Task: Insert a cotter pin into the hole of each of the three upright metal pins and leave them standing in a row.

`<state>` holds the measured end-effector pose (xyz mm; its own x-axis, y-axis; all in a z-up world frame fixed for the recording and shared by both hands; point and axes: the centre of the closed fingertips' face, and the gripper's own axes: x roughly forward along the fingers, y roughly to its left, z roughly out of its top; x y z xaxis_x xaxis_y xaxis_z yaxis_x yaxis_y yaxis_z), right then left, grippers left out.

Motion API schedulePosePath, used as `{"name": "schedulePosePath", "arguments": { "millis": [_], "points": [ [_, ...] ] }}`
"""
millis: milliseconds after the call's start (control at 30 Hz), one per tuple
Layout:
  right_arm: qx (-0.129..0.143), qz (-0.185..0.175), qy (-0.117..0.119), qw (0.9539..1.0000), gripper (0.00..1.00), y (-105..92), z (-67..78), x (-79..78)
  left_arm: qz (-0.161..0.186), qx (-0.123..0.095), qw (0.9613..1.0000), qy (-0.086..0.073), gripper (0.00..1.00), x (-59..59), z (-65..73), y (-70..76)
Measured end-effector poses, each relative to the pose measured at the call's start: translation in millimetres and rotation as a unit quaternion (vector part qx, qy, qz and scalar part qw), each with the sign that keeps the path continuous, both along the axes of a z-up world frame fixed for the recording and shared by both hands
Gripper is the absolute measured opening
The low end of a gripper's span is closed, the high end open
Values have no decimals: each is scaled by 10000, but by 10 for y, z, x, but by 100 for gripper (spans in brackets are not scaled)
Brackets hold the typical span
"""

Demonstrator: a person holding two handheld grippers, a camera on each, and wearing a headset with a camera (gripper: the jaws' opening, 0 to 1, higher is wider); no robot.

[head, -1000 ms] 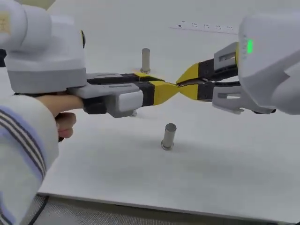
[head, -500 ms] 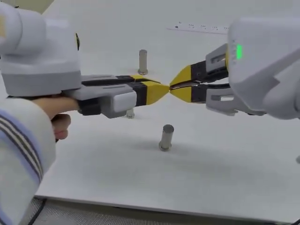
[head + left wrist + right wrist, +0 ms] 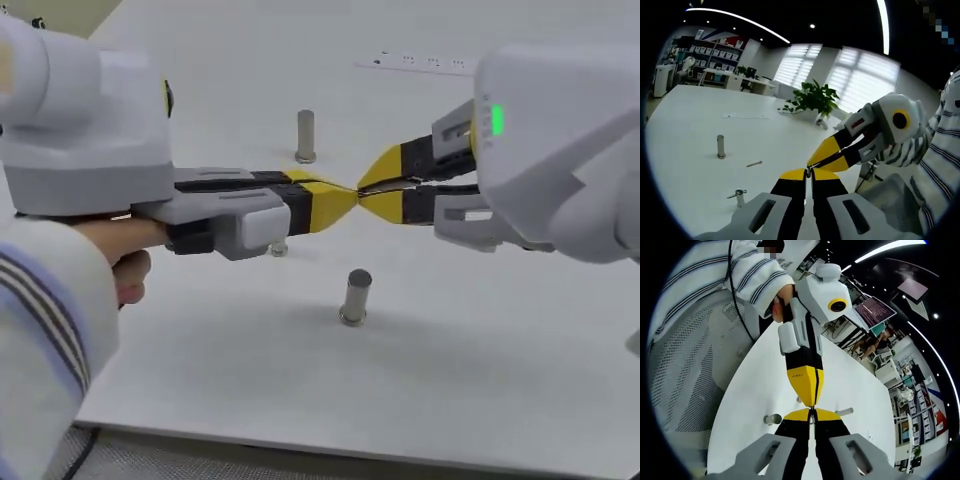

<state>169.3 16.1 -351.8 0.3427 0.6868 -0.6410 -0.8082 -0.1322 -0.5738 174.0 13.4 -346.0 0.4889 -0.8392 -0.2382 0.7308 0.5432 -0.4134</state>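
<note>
Shifted leftward, left tool (image 3: 347, 194) and right tool (image 3: 368, 187) tip-to-tip near metal pin (image 3: 355, 295)

Left gripper (image 3: 350, 195) meets right gripper (image 3: 364, 190) tip-to-tip — jaws closed; metal pin (image 3: 355, 296) upright.

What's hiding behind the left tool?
A metal pin stands on the table behind the left tool. Just its base peeks out underneath; the tool's body covers its top.

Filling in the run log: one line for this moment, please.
stage: mid-air tip-to-tip meet | left gripper: jaws shut | right gripper: jaws shut | loose cotter pin: on table | metal pins: upright
</note>
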Motion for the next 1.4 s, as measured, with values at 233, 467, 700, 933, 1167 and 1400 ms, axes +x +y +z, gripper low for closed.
{"name": "schedulePosePath", "arguments": {
  "millis": [233,467,700,933,1167,1400],
  "points": [
    [26,-36,20,10000,0,-8,1,-9,-3,-79,10000,34,0,7,25,2],
    [-10,-24,28,10000,0,-11,-12,-35,-60,20,10000,43,0,-14,-14,-6],
    [-31,-27,47,10000,0,-21,-46,-50,-50,45,9999,106,0,-18,-50,1],
    [-15,-70,65,10000,0,-34,-49,-45,-48,98,9999,99,0,-16,-56,-17],
    [44,-123,174,9998,0,-35,-81,-65,-68,257,9995,146,0,-80,-74,-61],
    [187,-500,424,9977,8,-137,-117,7,-95,151,9998,83,0,-122,9,-54]
  ]
}}
